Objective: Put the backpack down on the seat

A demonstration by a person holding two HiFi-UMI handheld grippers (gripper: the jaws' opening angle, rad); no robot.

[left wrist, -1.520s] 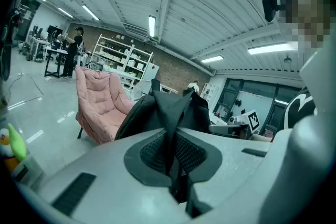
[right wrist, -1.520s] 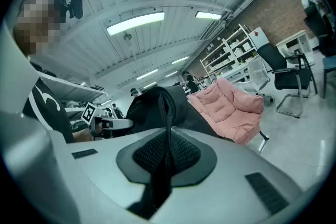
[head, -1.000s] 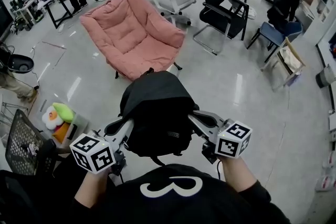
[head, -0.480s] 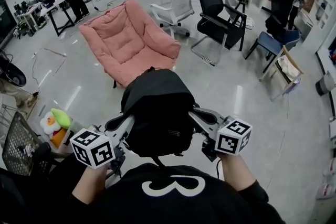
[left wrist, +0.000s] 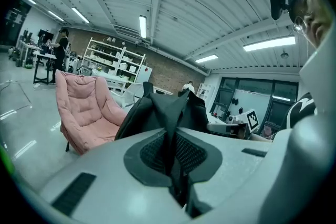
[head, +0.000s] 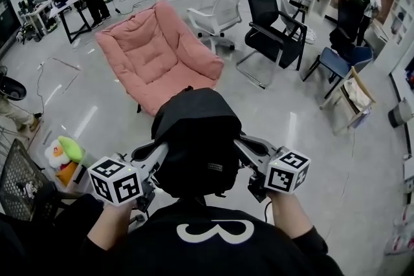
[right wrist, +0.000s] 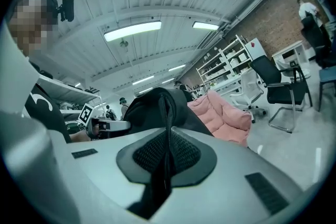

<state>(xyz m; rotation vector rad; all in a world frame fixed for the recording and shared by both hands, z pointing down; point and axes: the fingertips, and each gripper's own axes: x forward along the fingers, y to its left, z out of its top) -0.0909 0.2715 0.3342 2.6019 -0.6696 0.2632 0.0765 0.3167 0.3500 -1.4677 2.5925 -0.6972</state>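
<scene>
Backpack (head: 197, 139) hangs, fabric clamped in left gripper (head: 160, 150) and right gripper (head: 240, 141) jaws.

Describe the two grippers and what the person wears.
Both the left gripper and right gripper have pale grey, broad shells with black textured pads. Each carries a white cube printed with black square markers. A black cable hangs under the right one. The person wears a black top with a white print.

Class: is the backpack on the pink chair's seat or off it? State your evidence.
Off. The left gripper and right gripper clamp the backpack, held short of the pink chair.
</scene>
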